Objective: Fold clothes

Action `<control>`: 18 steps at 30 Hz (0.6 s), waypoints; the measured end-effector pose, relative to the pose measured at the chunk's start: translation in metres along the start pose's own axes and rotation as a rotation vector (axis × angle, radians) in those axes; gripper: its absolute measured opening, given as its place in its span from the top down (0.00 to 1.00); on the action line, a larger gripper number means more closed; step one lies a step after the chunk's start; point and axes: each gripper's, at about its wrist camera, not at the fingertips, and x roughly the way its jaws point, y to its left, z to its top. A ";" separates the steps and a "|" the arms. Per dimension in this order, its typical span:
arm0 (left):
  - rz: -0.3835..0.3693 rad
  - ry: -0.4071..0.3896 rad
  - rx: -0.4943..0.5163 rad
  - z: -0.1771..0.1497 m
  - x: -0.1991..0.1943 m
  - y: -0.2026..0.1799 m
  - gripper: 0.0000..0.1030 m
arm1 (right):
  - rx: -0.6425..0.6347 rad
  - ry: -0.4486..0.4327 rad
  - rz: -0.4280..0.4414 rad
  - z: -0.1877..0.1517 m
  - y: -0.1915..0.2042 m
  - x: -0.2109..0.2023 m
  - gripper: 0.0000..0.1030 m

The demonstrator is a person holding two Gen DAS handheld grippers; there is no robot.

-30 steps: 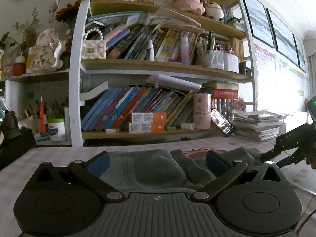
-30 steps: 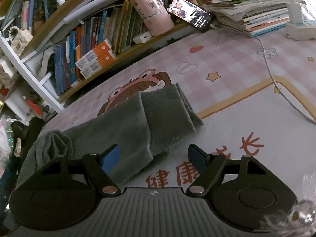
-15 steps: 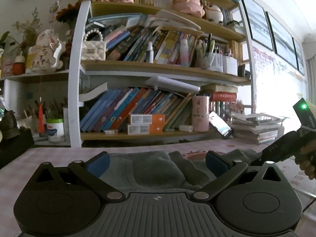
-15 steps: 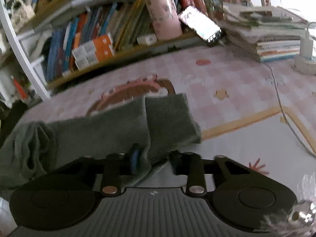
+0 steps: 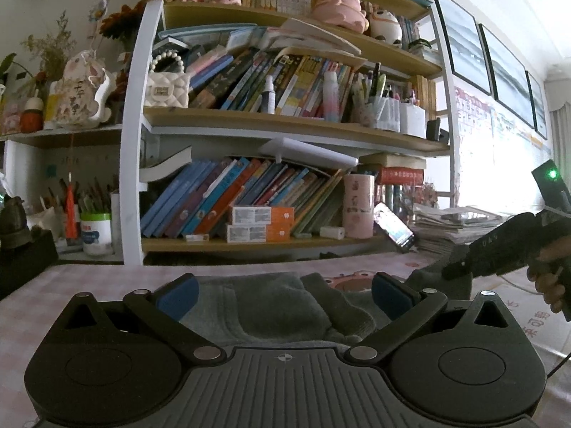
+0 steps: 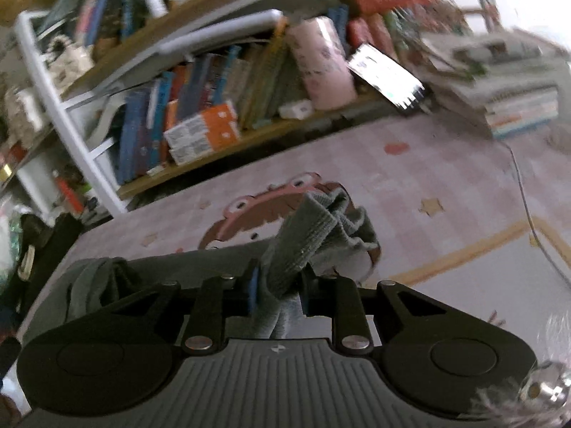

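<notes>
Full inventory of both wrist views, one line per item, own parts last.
Grey-green knit garment: 1, on the table, one end lifted.
Pink checked cartoon-print table cover: 1, over the table.
White-framed wooden bookshelf: 1, behind the table, full of books.
Pink printed cylinder cup: 1, bottom shelf.
Lit smartphone: 1, leaning beside the cup.
Orange-and-white boxes: 2, stacked, bottom shelf.
Paper stack: 1, table's far right.
Left tool: black, blue pads, open above the garment.
Right tool: black, shut on the garment.
</notes>
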 end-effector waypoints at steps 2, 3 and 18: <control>-0.001 0.000 -0.001 0.000 0.000 0.000 0.00 | 0.048 0.019 -0.006 -0.001 -0.008 0.002 0.70; -0.001 0.001 -0.002 0.000 0.000 0.000 0.00 | 0.071 0.028 -0.005 -0.002 -0.011 0.002 0.65; 0.006 0.015 -0.027 0.000 0.003 0.004 0.00 | 0.212 0.114 0.020 -0.005 -0.029 0.022 0.61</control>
